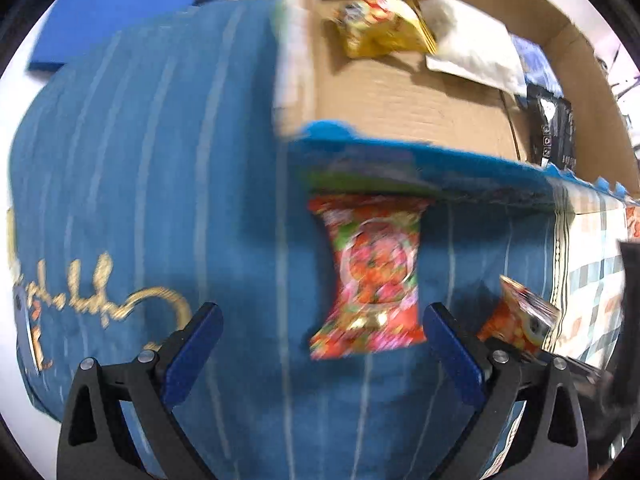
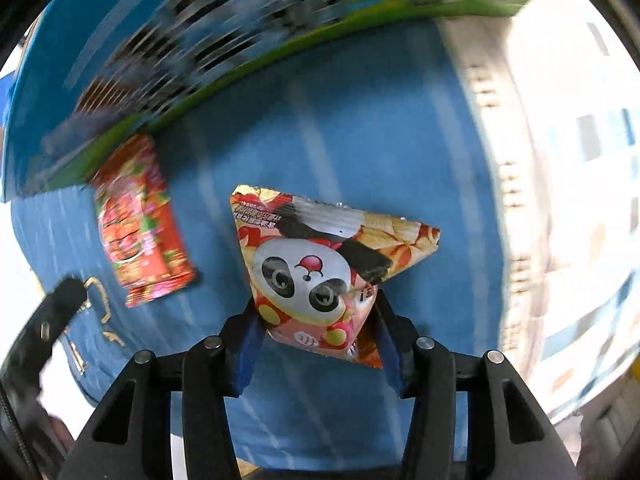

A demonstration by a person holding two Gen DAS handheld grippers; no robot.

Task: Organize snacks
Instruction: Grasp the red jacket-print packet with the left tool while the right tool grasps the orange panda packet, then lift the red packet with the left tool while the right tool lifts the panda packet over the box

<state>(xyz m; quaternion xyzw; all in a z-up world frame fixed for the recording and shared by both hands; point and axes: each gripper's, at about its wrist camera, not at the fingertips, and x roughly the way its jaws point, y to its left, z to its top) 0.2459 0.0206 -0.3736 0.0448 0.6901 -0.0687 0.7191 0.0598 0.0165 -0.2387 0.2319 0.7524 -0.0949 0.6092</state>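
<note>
A red strawberry-print snack packet [image 1: 370, 276] lies on the blue striped cloth [image 1: 160, 184], just ahead of my open left gripper [image 1: 322, 330], nearer its right finger. The same red packet [image 2: 138, 220] shows at the left of the right wrist view. My right gripper [image 2: 316, 320] is shut on a panda-print chip bag [image 2: 320, 268], held above the cloth; that bag [image 1: 516, 316] also appears at the right of the left wrist view. A cardboard box [image 1: 408, 100] beyond holds a yellow snack bag [image 1: 380, 28], a white pouch [image 1: 476, 48] and a black packet [image 1: 554, 128].
A large blue and green snack bag [image 1: 420, 178] lies across the box's near edge, overlapping the red packet's far end. A checked cloth [image 1: 592, 280] lies to the right. A blue board [image 1: 104, 12] sits at the far left.
</note>
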